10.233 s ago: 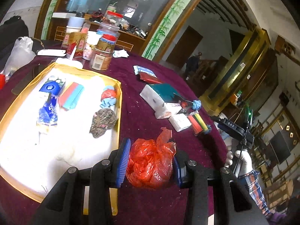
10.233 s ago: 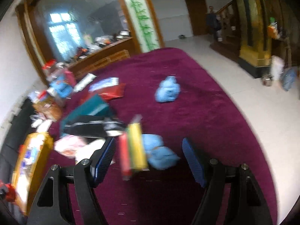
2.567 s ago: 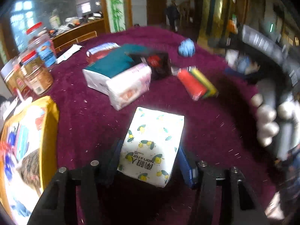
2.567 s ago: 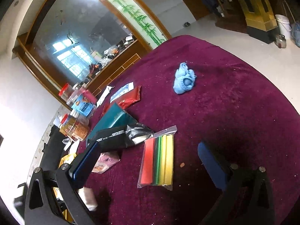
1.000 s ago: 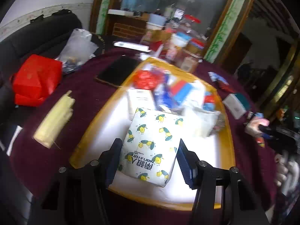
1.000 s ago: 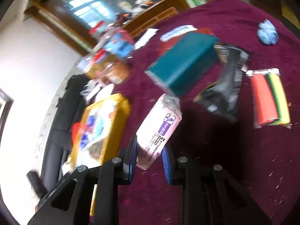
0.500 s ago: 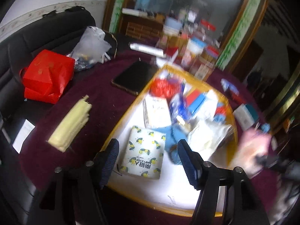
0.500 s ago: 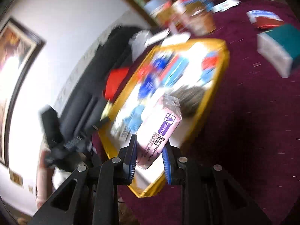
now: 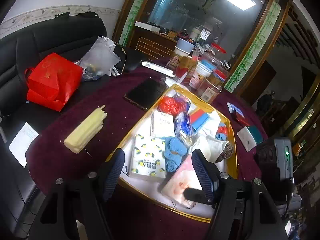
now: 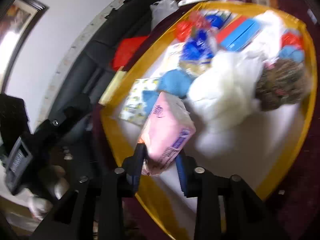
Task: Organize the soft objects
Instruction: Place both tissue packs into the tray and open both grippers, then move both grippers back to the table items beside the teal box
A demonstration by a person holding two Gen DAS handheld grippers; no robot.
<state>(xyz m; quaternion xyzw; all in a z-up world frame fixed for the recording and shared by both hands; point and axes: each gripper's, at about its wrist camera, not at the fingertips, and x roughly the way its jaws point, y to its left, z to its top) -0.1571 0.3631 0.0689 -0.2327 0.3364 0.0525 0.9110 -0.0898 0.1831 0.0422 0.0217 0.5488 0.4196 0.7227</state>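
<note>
Over the yellow tray [image 9: 233, 156], the left gripper [image 9: 158, 172] now hangs with fingers spread and empty: the lemon-print tissue pack [image 9: 148, 158] it carried a second ago lies inside, by the near rim. The right gripper [image 10: 159, 167] has arrived clamped on the pink tissue pack [image 10: 167, 132], over the tray's near corner. Bare white floor shows only there; elsewhere the tray looks crowded, so the drop must stay inside the rim.
</note>
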